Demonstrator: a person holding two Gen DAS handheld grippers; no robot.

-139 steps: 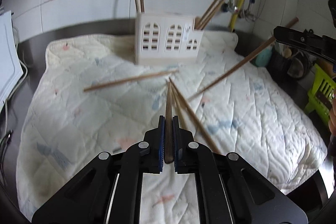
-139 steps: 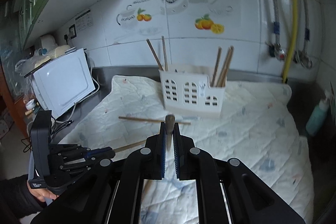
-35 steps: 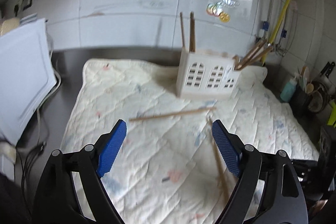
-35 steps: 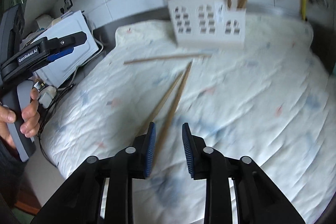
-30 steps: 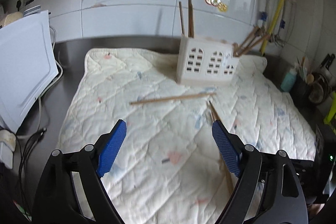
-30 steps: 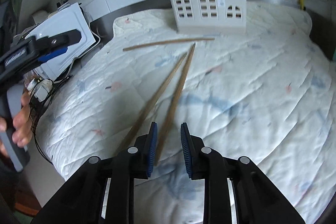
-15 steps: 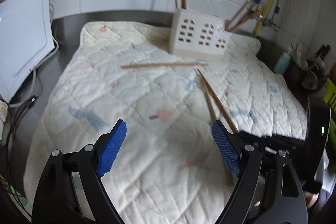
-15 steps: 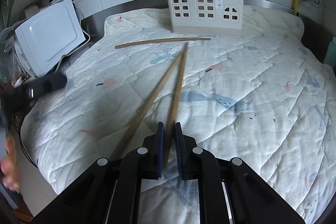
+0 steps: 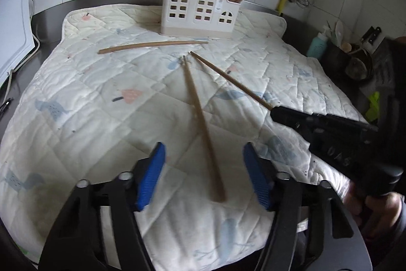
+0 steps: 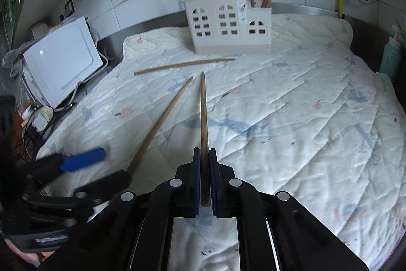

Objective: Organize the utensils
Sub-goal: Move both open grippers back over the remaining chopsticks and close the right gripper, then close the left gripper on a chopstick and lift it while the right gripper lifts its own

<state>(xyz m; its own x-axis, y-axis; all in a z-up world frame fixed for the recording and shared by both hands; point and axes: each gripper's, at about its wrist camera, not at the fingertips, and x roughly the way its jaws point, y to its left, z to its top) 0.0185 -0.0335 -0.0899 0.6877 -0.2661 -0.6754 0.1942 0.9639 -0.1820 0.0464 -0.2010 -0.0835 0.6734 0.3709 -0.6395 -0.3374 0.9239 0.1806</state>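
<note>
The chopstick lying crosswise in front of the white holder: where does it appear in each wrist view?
Left wrist view: the crosswise chopstick lies upper centre-left, just below the white holder.
Right wrist view: it lies above centre, left of the middle, below the holder.
Shared landmark: the white holder with arched windows, standing on the quilted mat.

A dark steel counter (image 10: 142, 28) carries a cream quilted mat (image 10: 304, 106) printed with small whales and umbrellas, which fills the middle of the frame. On the mat, at upper centre, stands a white holder with arched windows (image 10: 229, 26). Just below it one chopstick (image 10: 184, 65) lies crosswise, and a second chopstick (image 10: 162, 122) lies slanting toward lower left. At the left edge a white appliance (image 10: 59, 60) sits on the counter
</note>
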